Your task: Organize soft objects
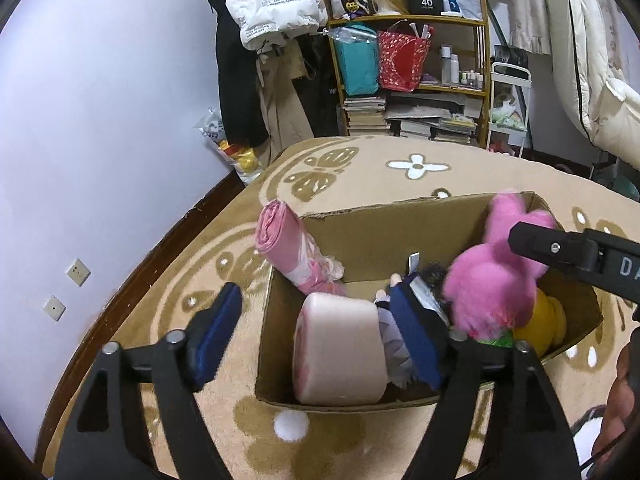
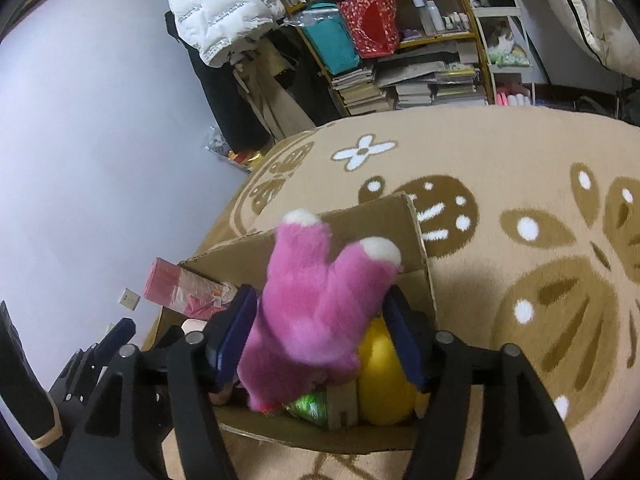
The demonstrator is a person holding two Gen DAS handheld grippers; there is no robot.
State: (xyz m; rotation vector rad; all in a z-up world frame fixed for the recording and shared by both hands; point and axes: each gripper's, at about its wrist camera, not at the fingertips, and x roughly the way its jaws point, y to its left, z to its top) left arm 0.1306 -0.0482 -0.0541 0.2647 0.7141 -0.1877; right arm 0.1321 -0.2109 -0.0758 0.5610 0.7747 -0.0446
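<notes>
A cardboard box [image 1: 360,232] stands on the beige carpet. In it are a pale pink pillow [image 1: 340,352], a rolled pink cloth [image 1: 288,248], a dark blue doll [image 1: 412,320], a yellow plush [image 1: 548,320] and a pink plush rabbit [image 1: 492,288]. My left gripper [image 1: 320,344] is open and empty above the box's near left part. My right gripper [image 2: 320,336] is over the box's right side with the pink rabbit [image 2: 316,308] between its fingers [image 2: 236,340]; the pads sit against the plush. The yellow plush [image 2: 384,380] lies below it.
A patterned beige carpet [image 2: 520,200] covers the floor. A shelf [image 1: 412,64] with bags, books and bottles stands at the back, with hanging clothes [image 1: 272,8] to its left. A lilac wall [image 1: 100,120] runs along the left.
</notes>
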